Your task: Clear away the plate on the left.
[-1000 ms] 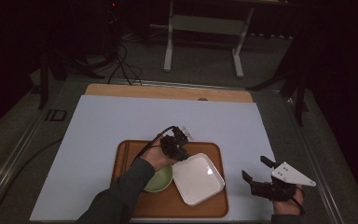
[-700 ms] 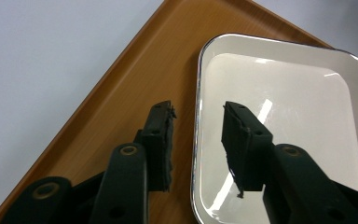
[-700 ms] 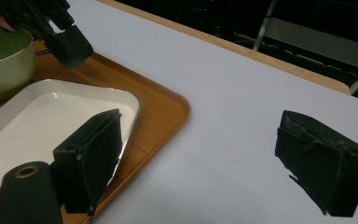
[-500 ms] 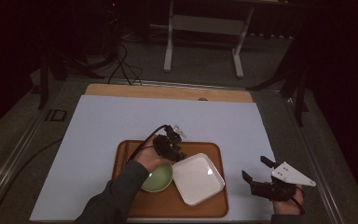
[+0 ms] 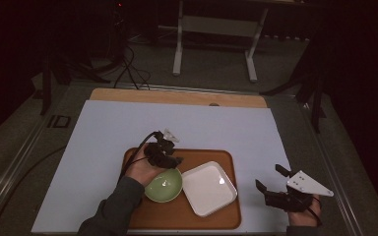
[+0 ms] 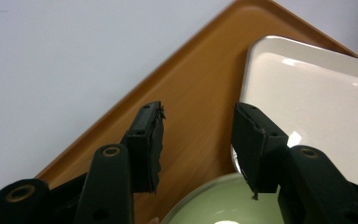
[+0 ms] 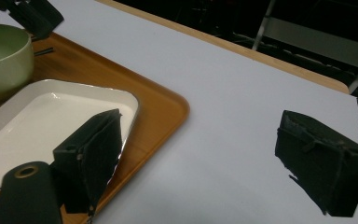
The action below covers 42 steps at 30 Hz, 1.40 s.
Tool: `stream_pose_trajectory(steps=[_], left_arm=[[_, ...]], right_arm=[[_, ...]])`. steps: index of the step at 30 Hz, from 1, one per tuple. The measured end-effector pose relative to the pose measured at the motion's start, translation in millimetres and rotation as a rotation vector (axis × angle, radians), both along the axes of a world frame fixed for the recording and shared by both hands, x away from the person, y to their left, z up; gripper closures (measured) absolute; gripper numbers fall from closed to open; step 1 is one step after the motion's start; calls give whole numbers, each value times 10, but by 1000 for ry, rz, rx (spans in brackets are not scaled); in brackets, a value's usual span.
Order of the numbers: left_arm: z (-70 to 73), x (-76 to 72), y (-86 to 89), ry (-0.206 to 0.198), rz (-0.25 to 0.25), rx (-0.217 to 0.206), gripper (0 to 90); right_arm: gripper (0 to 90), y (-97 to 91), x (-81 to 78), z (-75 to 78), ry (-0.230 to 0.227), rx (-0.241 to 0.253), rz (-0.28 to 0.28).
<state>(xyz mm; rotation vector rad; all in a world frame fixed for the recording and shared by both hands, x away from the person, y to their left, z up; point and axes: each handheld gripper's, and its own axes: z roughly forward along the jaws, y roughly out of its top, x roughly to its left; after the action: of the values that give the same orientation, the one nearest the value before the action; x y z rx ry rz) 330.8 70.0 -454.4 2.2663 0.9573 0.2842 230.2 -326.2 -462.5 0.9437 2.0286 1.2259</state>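
Note:
A brown tray (image 5: 206,157) lies on the white mat near the front edge. It holds a green bowl (image 5: 163,186) and, to its right, a white square plate (image 5: 209,189). My left gripper (image 5: 173,160) hovers just beyond the bowl's far rim. Its jaws have just been opening and stand open with nothing between them. In the left gripper view (image 6: 196,112) the bowl's rim (image 6: 214,205) lies under the jaws and the plate (image 6: 317,102) to the right. My right gripper (image 5: 268,177) rests open on the mat, right of the tray.
The white mat (image 5: 177,123) stretches wide behind and beside the tray, with a wooden strip (image 5: 177,97) at its far edge. A metal stand (image 5: 216,29) and cables lie on the dark floor beyond. The right gripper view has the tray's corner (image 7: 163,107) near its left jaw.
My left gripper has drawn back to the left, away from the plate's edge, and its jaws stand wider apart. The bowl, the plate and the right gripper have stayed put.

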Motion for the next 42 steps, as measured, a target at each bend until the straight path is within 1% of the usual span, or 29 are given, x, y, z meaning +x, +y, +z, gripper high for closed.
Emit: stream_pose_trajectory(steps=[5, 6, 7, 8, 10, 12, 17, 19, 22, 25, 28, 33, 38, 40, 42], left_arm=[[63, -89, 204, -62, 95, -6, 450], [63, -89, 204, -62, 95, -6, 430], [88, -135, 313, -95, 143, -5, 430], [98, -162, 372, -111, 168, -8, 397], [118, -218, 504, -130, 213, -36, 361], [126, -276, 628, -155, 254, -47, 332], [127, -414, 851, -196, 328, -50, 327], [130, -469, 924, -220, 358, -45, 326], [129, -553, 1034, -249, 410, -41, 304], [105, -616, 1136, -267, 451, -36, 274], [71, -659, 1242, -277, 482, -36, 232], [9, -764, 1436, -287, 542, -60, 179], [-74, -875, 1586, -278, 586, -66, 154], [-118, -916, 1641, -274, 601, -77, 153], [-144, -955, 1690, -266, 603, -83, 153]], right_arm=[[141, -4, -1, 0, 1, 2, -4], [141, -4, -1, 0, 1, 2, -4], [141, -5, -1, -1, 1, 2, -3], [141, -6, -1, -1, 1, 2, -4], [141, -5, 0, -3, 2, 1, -5], [141, -3, 2, -6, 5, 0, -4], [141, 5, 4, -10, 6, -1, -3], [141, 3, 3, -10, 8, 0, -5], [141, -2, 3, -12, 8, 2, -6], [141, 1, 5, -15, 8, 2, -5], [141, 7, 8, -21, 14, -3, -6], [140, 5, 9, -26, 19, 1, -10], [139, 5, 16, -34, 23, 3, -13], [139, 7, 16, -34, 24, 3, -15], [138, 5, 13, -31, 24, 6, -19]])
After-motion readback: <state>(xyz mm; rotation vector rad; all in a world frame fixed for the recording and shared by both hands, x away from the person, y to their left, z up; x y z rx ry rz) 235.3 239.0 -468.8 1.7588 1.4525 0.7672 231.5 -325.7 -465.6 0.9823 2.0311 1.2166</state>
